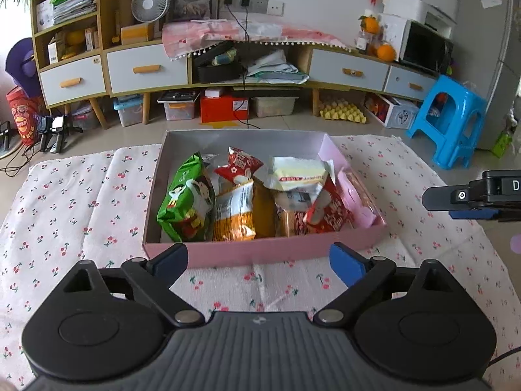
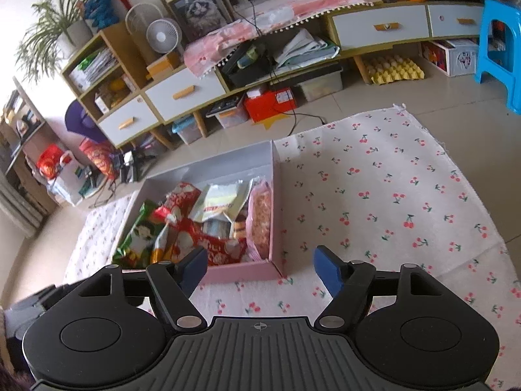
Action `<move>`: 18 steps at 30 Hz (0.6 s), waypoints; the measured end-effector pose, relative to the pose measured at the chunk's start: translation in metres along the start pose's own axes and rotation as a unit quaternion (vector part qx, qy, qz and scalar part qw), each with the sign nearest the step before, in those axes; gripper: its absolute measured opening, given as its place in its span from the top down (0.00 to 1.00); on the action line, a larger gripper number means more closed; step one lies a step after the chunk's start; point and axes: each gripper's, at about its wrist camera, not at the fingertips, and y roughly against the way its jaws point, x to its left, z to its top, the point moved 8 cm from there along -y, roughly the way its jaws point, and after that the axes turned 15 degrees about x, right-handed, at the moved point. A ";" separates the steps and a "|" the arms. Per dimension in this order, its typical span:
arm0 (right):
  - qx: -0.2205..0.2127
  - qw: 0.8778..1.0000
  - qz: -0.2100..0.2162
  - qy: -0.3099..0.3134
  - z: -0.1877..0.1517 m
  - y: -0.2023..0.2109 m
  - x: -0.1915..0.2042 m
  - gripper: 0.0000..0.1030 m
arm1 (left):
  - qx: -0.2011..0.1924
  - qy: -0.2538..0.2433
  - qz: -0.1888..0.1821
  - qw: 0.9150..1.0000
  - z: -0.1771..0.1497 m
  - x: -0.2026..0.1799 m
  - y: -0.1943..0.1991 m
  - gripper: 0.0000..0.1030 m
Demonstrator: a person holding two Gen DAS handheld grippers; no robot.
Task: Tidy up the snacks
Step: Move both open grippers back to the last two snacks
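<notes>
A pink box (image 1: 260,251) with a pale grey inside lies on a cherry-print cloth (image 1: 81,202). Several snack packs stand packed in it: a green bag (image 1: 187,203), an orange pack (image 1: 234,215), red-and-white packs (image 1: 241,166), a yellow-white pack (image 1: 299,171) and a pink pack (image 1: 356,195) along the right wall. My left gripper (image 1: 259,260) hangs open just in front of the box's near wall, nothing between its blue pads. My right gripper (image 2: 260,265) is open too, over the box (image 2: 241,272) at its near right corner, empty. Its side shows at the right edge of the left wrist view.
Beyond the cloth (image 2: 390,195) is tiled floor, then a low sideboard (image 1: 146,68) with drawers, storage bins and an egg tray (image 1: 342,110) beneath. A blue plastic stool (image 1: 452,120) stands at the right. Cables and chargers (image 1: 52,133) lie on the floor at the left.
</notes>
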 end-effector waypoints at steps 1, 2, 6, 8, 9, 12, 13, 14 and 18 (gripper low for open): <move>0.001 1.000 -0.001 0.005 -0.003 0.002 0.000 0.28 | 0.001 -0.002 0.001 1.000 -0.002 0.000 0.001 0.09; 0.001 1.000 -0.003 0.011 -0.005 0.004 0.000 0.27 | 0.002 -0.004 0.001 1.000 -0.005 -0.001 0.003 0.08; 0.005 0.999 -0.009 0.033 -0.018 0.012 0.001 0.24 | 0.006 -0.008 -0.009 1.000 -0.015 0.000 0.009 0.07; 0.010 0.999 -0.009 0.044 -0.026 0.016 0.001 0.24 | 0.010 -0.010 -0.014 1.000 -0.021 -0.001 0.011 0.06; 0.012 0.999 -0.008 0.050 -0.030 0.018 0.001 0.24 | 0.012 -0.011 -0.017 1.000 -0.024 -0.001 0.011 0.06; 0.020 0.998 -0.012 0.066 -0.042 0.023 0.002 0.22 | 0.023 -0.014 -0.025 0.999 -0.034 -0.003 0.011 0.06; 0.024 0.997 -0.014 0.072 -0.047 0.023 0.002 0.21 | 0.028 -0.014 -0.028 0.999 -0.038 -0.003 0.011 0.06; 0.027 0.997 -0.016 0.076 -0.050 0.024 0.001 0.21 | 0.032 -0.013 -0.030 0.999 -0.041 -0.004 0.010 0.06; 0.045 0.994 -0.028 0.090 -0.066 0.022 -0.002 0.21 | 0.052 -0.013 -0.047 0.997 -0.056 -0.011 0.008 0.06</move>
